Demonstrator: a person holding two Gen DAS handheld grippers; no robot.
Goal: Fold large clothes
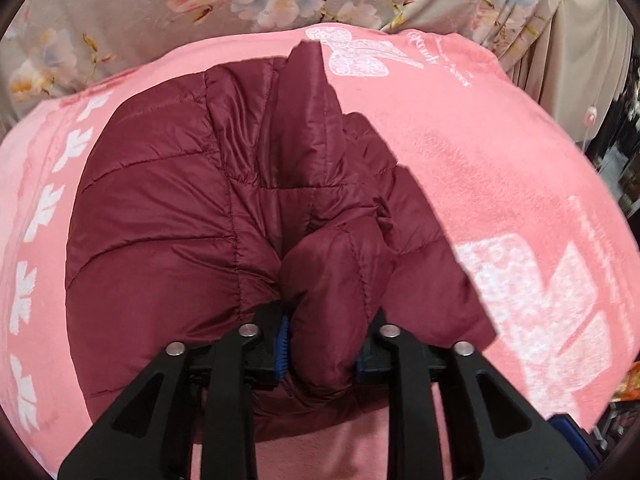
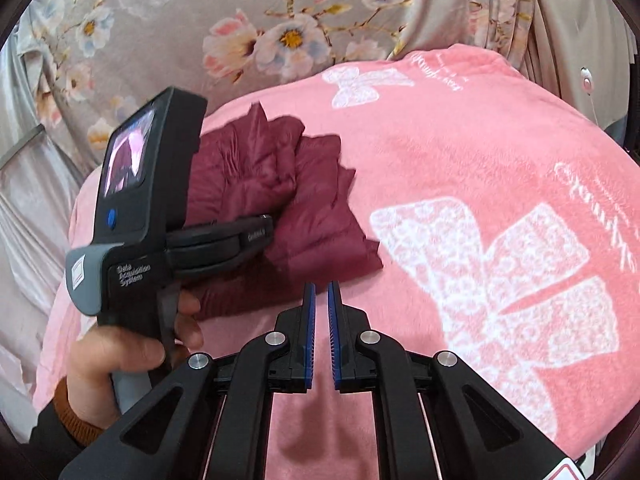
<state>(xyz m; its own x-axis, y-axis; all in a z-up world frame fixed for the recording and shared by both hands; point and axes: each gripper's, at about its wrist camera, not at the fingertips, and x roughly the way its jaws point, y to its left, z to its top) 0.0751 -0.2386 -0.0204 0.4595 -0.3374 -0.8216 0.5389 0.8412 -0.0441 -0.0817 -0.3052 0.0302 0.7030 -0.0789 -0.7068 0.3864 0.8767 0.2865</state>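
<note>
A dark red puffy jacket (image 1: 192, 208) lies on a pink blanket (image 1: 500, 168) with white bow shapes on it. The jacket sits on the left part of the blanket, bunched up and partly folded over itself.

The left gripper (image 1: 320, 348) is squeezed onto a thick fold of the jacket. The puffy fold fills the space between its two blue pads (image 1: 283, 344), and the fingers press it from both sides. This fold is at the near edge of the jacket.

In the right wrist view, the left gripper (image 2: 264, 236) shows as a black and grey tool with a small screen, and its far end lies against the jacket (image 2: 320, 216). A person's left hand (image 2: 120, 356) holds its handle at the near left, with an orange cuff at the wrist.

The right gripper (image 2: 321, 308) holds nothing. Its two fingers stand close together with a thin gap between the blue pads (image 2: 309, 332). It is over the bare blanket (image 2: 460, 140), just near and to the right of the jacket, not touching it.

Behind the blanket, on the far side, hangs a grey cloth with big flowers (image 2: 288, 36).
</note>
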